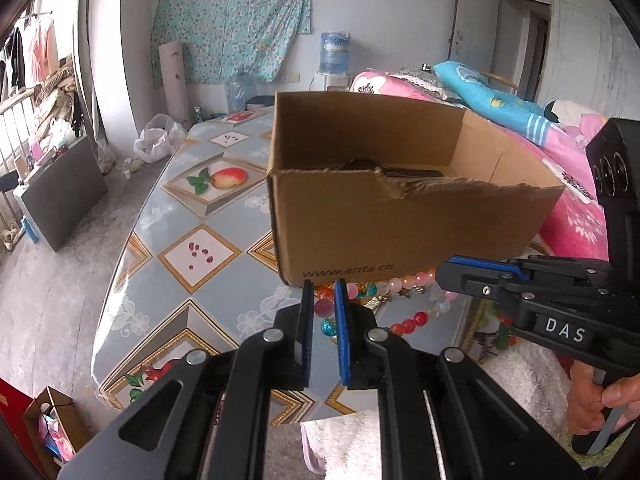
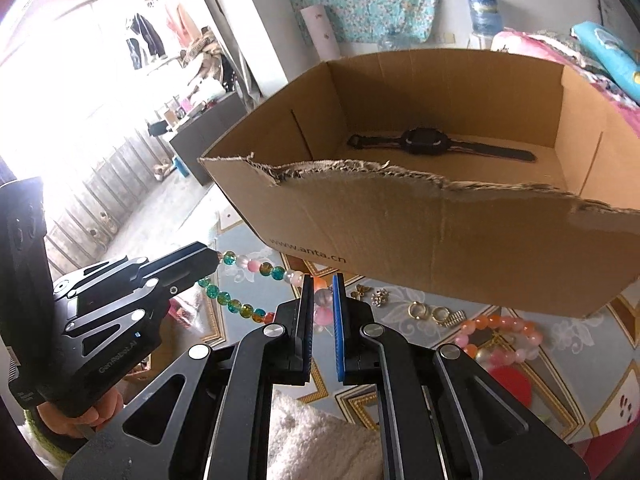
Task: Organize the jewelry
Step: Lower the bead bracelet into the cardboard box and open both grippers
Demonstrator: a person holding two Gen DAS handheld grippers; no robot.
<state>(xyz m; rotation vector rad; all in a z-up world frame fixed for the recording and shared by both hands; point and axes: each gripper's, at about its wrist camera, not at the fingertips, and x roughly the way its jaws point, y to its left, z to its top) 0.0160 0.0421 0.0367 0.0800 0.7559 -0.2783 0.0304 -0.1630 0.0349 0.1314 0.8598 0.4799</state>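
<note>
Grippers nearest: the left gripper (image 1: 325, 286) and right gripper (image 2: 322, 280) each pinch a bead necklace (image 2: 256, 267), jaws nearly closed. "DAS" marks the right one. Beyond, the cardboard box (image 1: 400, 224) reads "www.anta.cn"; only the right view clearly shows the watch (image 2: 424, 142) inside.

Floral cloth (image 1: 232, 20) on wall; water jug (image 1: 335, 52) below it. Pink bedding (image 1: 576, 208) right. Clothes (image 1: 36, 48), possibly on rack, far left.
</note>
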